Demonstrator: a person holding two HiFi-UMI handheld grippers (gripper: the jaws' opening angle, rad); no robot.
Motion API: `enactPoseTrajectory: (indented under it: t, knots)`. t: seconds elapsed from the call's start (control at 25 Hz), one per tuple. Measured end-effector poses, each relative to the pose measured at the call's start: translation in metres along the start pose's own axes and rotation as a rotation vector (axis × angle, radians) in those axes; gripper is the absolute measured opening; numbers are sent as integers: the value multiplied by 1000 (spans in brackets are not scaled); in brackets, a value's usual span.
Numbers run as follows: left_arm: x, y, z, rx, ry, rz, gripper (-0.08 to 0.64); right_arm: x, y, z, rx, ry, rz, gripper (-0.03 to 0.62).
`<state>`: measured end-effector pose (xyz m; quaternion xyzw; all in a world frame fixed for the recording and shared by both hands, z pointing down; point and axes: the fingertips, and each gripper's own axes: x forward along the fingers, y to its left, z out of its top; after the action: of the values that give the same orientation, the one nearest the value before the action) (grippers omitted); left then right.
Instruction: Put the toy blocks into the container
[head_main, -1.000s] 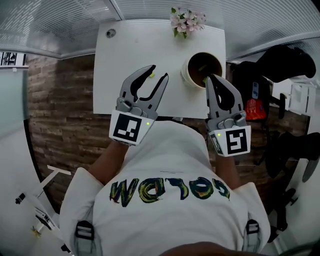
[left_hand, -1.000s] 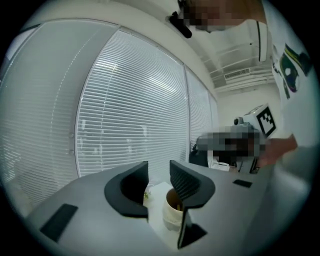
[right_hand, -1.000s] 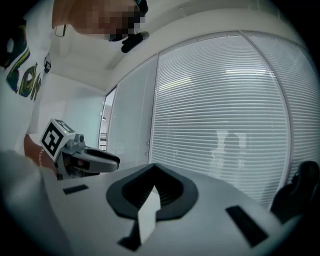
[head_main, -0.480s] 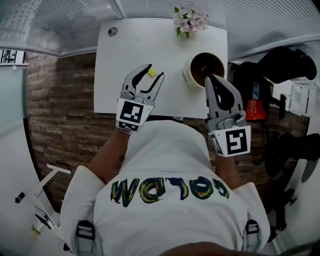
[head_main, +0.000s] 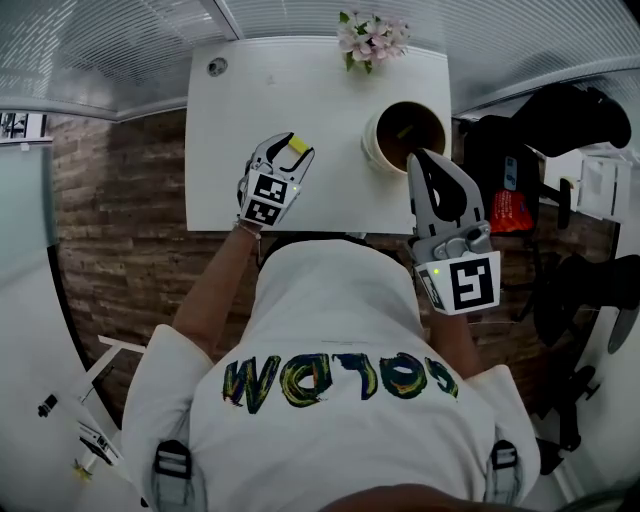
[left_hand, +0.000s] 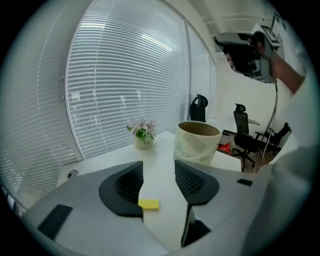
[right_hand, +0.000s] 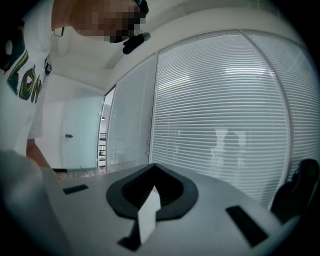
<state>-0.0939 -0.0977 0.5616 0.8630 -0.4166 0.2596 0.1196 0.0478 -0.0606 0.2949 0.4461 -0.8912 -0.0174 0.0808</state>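
Opening around the yellow block (head_main: 298, 146), the left claw (head_main: 290, 148) straddles it with the pads not touching. The block lies flat mid-tabletop (head_main: 230, 150), well apart from the container (head_main: 372, 140) at the right edge. The right claw (head_main: 422, 160) is closed and empty, off the near right corner. The block looks small, light, rigid and probably smooth: pinch its flat sides, centred, so it can't twist out.

It reads as an office: a white counter (head_main: 300, 100) with a round cable port (head_main: 217, 67) sits against tall windows hung with slatted blinds (left_hand: 125, 75). Black swivel chairs (left_hand: 246, 136) stand off to one side, with wood-plank flooring (head_main: 120, 230) underfoot. A small pot of flowers (head_main: 372, 38) dresses the counter's far edge, and a glass-panelled partition (right_hand: 127, 125) walls the room.
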Motion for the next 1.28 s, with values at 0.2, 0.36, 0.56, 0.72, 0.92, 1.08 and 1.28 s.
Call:
enactPoseTrajectory:
  t: [0.2,0.36,0.56,0.72,0.92,1.08,1.28]
  knots:
    - [33,4,-39,7,94,-31,226,3,0,-3,7,8,-7,8]
    - [52,7,-60,-3,152,-45,243,6,-2,-6,20,16,-8,8]
    - [71,14,-87,0,224,-48,258,11,-4,-9,26,25,-9,8]
    - [85,19,-105,1,278,-45,275,12,-7,-14,33,36,-14,8]
    - [101,25,-125,-15,333,-48,287,14,-10,-20,43,51,-20,8]
    - [108,27,-138,-20,376,-64,293,16,-12,-22,48,64,-22,8]
    - [114,26,-149,-10,419,-78,293,16,-17,-26,54,72,-31,8]
